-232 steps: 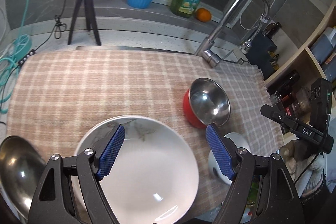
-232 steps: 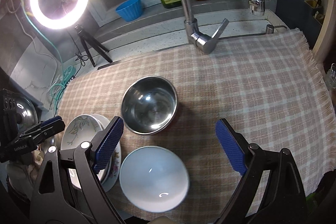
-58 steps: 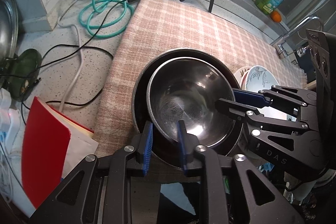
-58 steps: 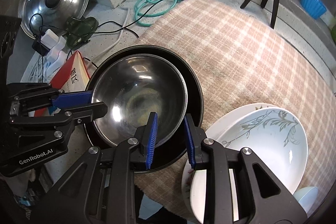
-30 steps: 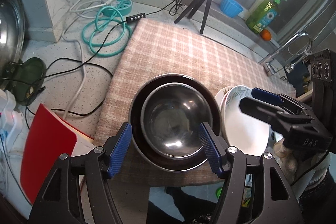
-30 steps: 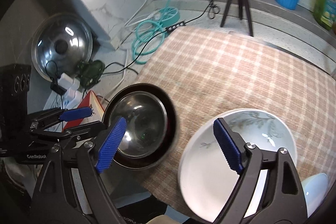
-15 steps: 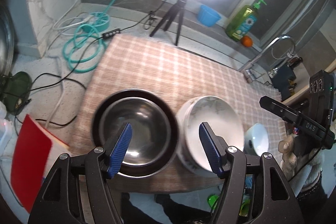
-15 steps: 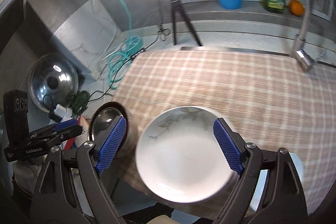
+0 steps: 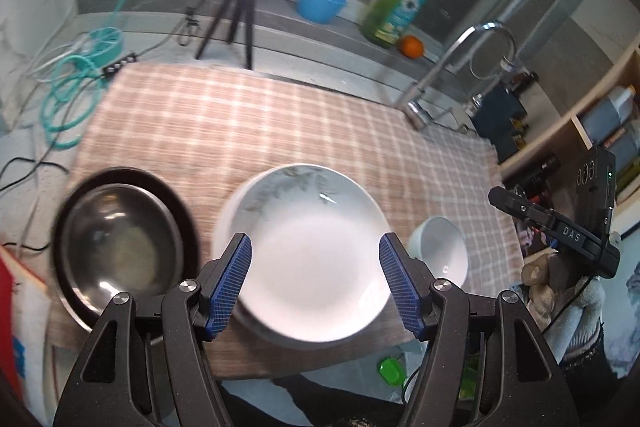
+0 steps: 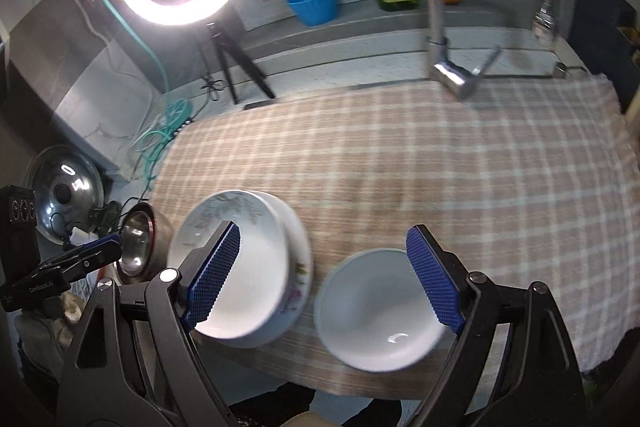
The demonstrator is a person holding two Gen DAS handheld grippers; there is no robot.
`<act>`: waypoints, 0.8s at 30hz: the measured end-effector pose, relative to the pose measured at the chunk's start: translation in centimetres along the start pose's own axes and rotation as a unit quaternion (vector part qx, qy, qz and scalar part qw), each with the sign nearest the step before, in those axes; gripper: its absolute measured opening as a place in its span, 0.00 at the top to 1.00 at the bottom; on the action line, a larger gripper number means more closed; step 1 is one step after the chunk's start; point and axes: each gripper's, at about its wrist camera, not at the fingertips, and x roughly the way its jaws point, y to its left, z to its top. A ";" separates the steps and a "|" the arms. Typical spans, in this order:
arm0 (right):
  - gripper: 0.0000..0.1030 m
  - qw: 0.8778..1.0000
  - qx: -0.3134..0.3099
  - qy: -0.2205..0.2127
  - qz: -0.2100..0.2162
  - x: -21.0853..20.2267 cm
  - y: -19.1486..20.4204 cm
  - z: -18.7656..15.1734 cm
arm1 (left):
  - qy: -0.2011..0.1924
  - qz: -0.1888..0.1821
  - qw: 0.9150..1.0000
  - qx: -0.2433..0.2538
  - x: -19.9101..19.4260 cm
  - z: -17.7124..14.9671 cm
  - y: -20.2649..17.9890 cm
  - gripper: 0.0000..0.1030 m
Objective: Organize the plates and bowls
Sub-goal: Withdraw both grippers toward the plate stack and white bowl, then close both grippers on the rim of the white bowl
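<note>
A steel bowl (image 9: 116, 247) sits nested in a dark bowl (image 9: 176, 211) at the left of the checked cloth (image 9: 248, 119). A white leaf-patterned bowl (image 9: 308, 243) rests on a flowered plate (image 10: 300, 267) in the middle. A small white bowl (image 9: 438, 251) stands to its right, also in the right wrist view (image 10: 376, 311). My left gripper (image 9: 316, 283) is open and empty above the patterned bowl. My right gripper (image 10: 328, 279) is open and empty, between the patterned bowl (image 10: 236, 267) and the small white bowl.
A ring light on a tripod (image 9: 244, 15), a blue cup (image 9: 320, 3), a soap bottle (image 9: 396, 11) and an orange (image 9: 412, 47) stand at the back. The faucet (image 9: 452, 71) rises at the back right. Cables (image 9: 68, 83) lie left. Shelves (image 9: 600, 131) stand right.
Both grippers let go of the steel bowl, opened, and swung right. The view has shifted from the nested steel bowls to the white bowls.
</note>
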 end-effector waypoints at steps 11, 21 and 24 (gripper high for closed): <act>0.15 0.999 0.048 0.012 -0.022 -1.3 -6.9 -2.7 | 0.045 -0.038 0.997 0.048 5.1 -1.4 -6.1 0.38; 0.32 0.997 0.049 0.053 -0.009 0.6 -8.6 -5.3 | 0.096 -0.067 0.990 0.084 9.6 -3.3 -10.3 0.63; 0.45 0.996 0.051 0.070 0.003 1.4 -9.0 -5.9 | 0.103 -0.063 0.989 0.088 10.6 -3.5 -11.1 0.64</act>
